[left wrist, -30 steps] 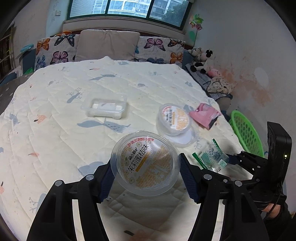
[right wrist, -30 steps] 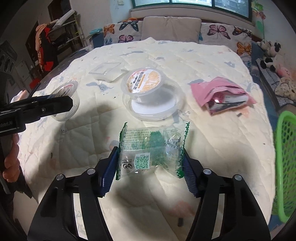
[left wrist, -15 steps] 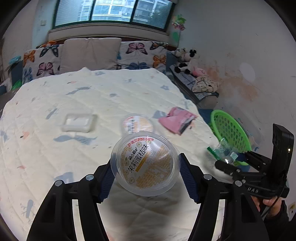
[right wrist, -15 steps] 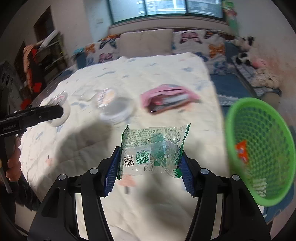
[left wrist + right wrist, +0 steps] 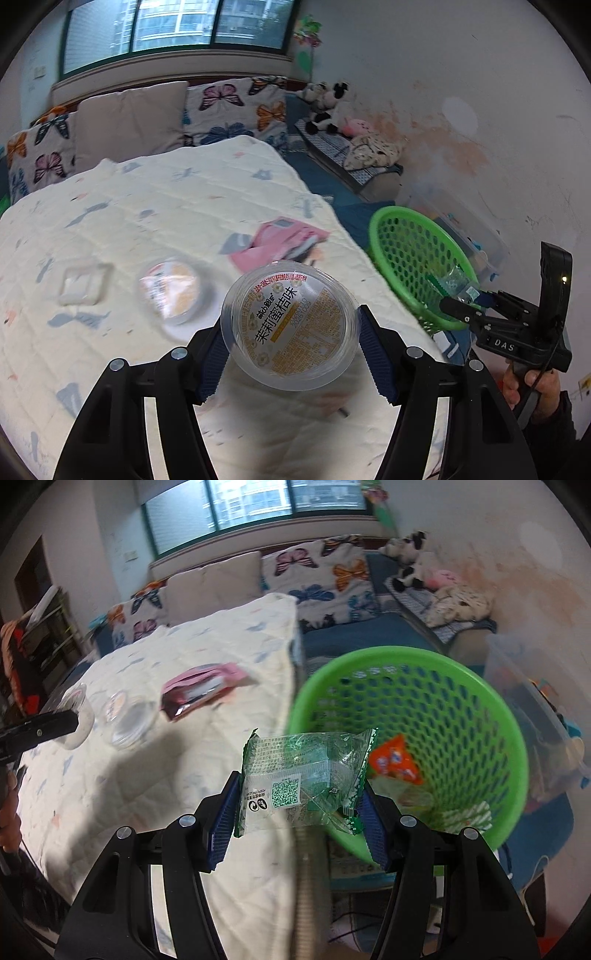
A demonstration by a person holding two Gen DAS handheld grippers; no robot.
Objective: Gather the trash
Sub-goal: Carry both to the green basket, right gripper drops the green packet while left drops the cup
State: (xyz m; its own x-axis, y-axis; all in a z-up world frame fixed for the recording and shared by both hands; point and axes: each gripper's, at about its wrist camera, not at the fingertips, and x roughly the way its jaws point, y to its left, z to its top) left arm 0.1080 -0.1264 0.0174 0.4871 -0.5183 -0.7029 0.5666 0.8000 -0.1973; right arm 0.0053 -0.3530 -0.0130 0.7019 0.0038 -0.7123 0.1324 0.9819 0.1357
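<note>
My left gripper [image 5: 291, 350] is shut on a clear round plastic cup with an orange printed lid [image 5: 290, 328], held above the bed. My right gripper [image 5: 295, 812] is shut on a green and clear wrapper [image 5: 303, 779], held at the near rim of the green basket [image 5: 461, 701]. The basket also shows in the left wrist view [image 5: 402, 251], with my right gripper [image 5: 461, 299] at its rim. An orange wrapper [image 5: 395, 760] and other scraps lie inside. On the quilt [image 5: 147, 206] lie a pink packet [image 5: 280, 243], a second cup [image 5: 173, 291] and a clear lid [image 5: 83, 284].
The basket stands off the bed's right edge, by the wall. A clear storage bin [image 5: 532, 709] stands behind it. Butterfly pillows [image 5: 229, 107] and plush toys [image 5: 325, 107] are at the far end. A ribbed hose [image 5: 306, 893] runs below the basket.
Both grippers have swung right, from over the bed toward the basket. The right gripper with the wrapper has reached the basket's rim. Both still hold their items.
</note>
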